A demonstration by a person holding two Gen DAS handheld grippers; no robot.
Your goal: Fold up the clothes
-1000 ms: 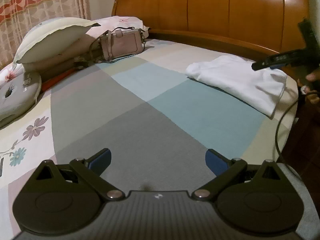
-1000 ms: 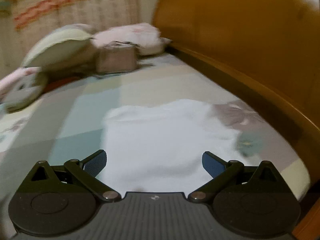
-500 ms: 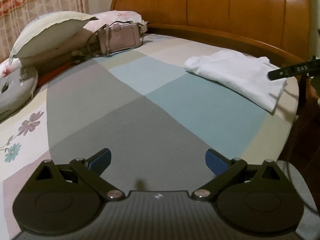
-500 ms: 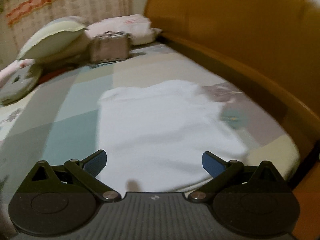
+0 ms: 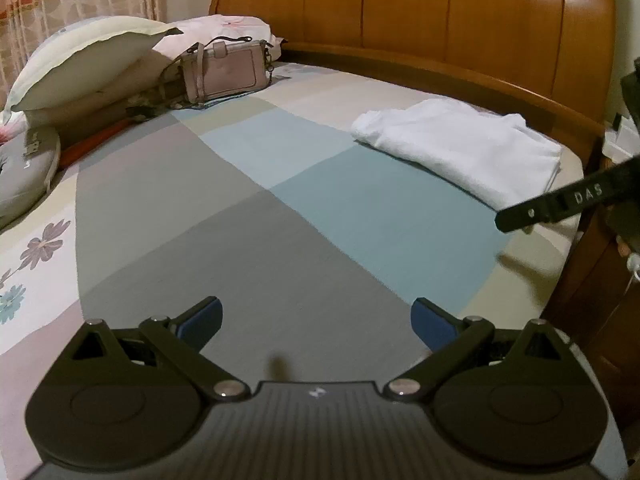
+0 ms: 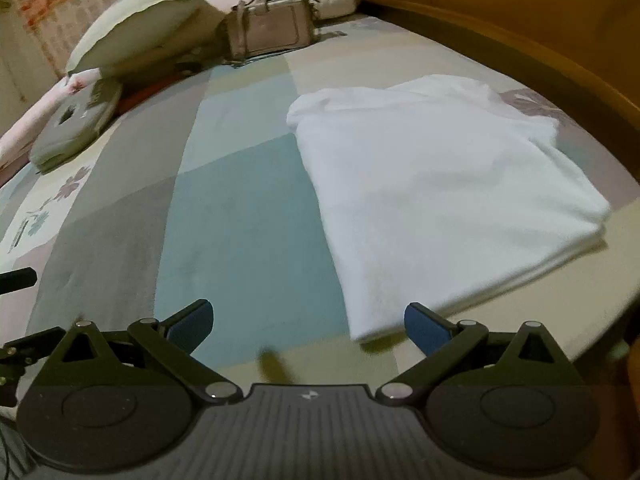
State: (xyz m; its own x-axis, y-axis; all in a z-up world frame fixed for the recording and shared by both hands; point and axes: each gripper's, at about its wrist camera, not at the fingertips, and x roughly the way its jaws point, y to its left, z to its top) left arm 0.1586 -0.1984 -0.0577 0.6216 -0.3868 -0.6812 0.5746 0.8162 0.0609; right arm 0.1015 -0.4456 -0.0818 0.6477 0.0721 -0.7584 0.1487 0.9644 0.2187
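Where the right gripper (image 6: 307, 322) gapes, folded garment (image 6: 440, 200) near, left gripper (image 5: 316, 320) over bedspread (image 5: 280, 248)

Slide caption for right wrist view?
Open right gripper above folded white garment on patchwork bed.

My left wrist cam sits low over the near edge of the bed (image 5: 280, 240), looking along my left gripper (image 5: 316, 320) across the sheet twd the wooden headboard (image 5: 460, 20). The folded white garment (image 5: 460, 148) lies well off, by the bed's right edge. My right wrist cam looks fwd along my right gripper (image 6: 308, 322) from nearer that right edge, tilted down more, garment (image 6: 440, 192) close. Both views share garment, handbag (image 5: 224, 70) (image 6: 270, 28), pillows (image 5: 84, 60) (image 6: 140, 20) at the far left corner, and the checked sheet.
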